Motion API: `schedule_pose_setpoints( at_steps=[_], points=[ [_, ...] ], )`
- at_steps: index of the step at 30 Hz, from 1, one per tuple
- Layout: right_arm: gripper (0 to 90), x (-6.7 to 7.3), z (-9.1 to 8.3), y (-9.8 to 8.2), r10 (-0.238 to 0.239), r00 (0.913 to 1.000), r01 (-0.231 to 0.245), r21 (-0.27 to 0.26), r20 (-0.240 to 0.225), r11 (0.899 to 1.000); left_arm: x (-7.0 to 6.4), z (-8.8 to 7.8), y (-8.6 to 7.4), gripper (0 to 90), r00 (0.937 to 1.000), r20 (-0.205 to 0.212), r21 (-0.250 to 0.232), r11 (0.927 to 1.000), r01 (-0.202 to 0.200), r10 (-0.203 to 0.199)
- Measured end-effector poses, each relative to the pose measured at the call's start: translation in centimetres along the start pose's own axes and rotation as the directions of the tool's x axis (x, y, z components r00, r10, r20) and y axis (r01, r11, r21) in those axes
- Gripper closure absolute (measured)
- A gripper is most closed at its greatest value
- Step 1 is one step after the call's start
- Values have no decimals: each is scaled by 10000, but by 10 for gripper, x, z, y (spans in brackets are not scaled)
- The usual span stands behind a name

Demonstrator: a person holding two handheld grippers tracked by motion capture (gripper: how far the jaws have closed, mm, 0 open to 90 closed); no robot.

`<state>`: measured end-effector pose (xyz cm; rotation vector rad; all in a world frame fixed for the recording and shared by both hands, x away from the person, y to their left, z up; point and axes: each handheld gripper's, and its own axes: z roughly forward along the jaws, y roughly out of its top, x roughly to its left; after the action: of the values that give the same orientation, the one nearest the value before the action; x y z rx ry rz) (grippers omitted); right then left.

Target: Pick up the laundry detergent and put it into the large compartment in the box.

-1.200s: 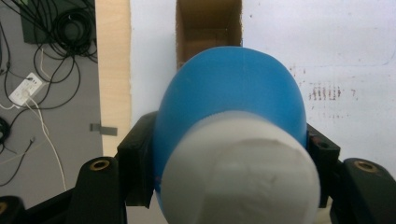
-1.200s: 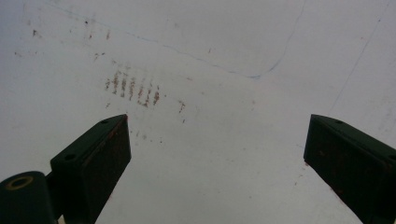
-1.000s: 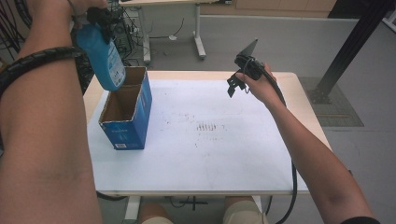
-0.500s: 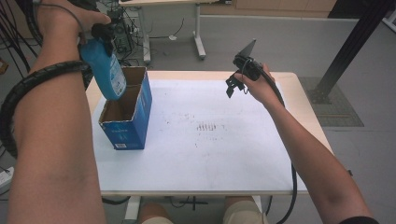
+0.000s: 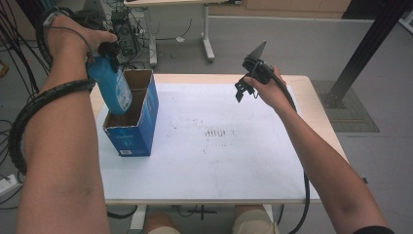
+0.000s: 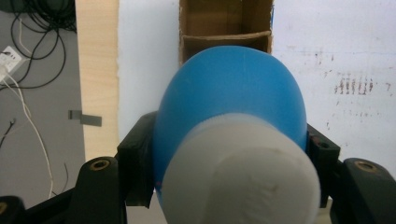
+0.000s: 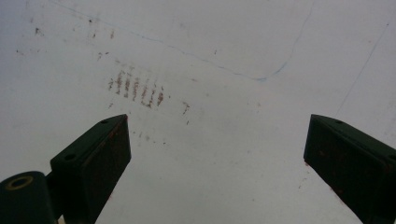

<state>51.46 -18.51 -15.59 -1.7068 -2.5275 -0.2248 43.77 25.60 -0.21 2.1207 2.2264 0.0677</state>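
Lower than a second ago, the left tongs (image 5: 108, 57) have brought the blue bottle (image 5: 113, 87) down so its bottom end now dips into the open top of the blue cardboard box (image 5: 139, 129). Bottle is pinched between the left tongs' two black jaws just below its white cap (image 6: 243, 179), one jaw on each side, and it hangs tilted. Box stands near the table's (image 5: 243, 165) left edge, toward the far left corner. In the left gripper view the bottle body (image 6: 231, 88) sits directly over the box's cardboard opening (image 6: 226, 23). Right tongs (image 5: 246, 87) have not moved; jaws spread wide, nothing between them, held above the table's far right part over the stained white surface.
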Motion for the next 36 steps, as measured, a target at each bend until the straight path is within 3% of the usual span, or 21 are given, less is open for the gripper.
schedule_pose_setpoints(
  at_steps=[11, 23, 36],
  points=[
    [71, 1, 1, 1, -1, 10000, 1, 38, 22, 10000, -3, 27, 1, 368, 9999, -4, 111, 9999, -117, 117],
    [71, 0, 2, 2, 10, 10000, -11, 87, 64, 10000, -2, 61, 0, 368, 10000, 26, 165, 9999, 17, -17],
    [71, 1, 5, 2, 57, 9999, -58, 131, 92, 9999, -10, 96, -4, 368, 9999, -126, 204, 9998, -54, 56]
  ],
)
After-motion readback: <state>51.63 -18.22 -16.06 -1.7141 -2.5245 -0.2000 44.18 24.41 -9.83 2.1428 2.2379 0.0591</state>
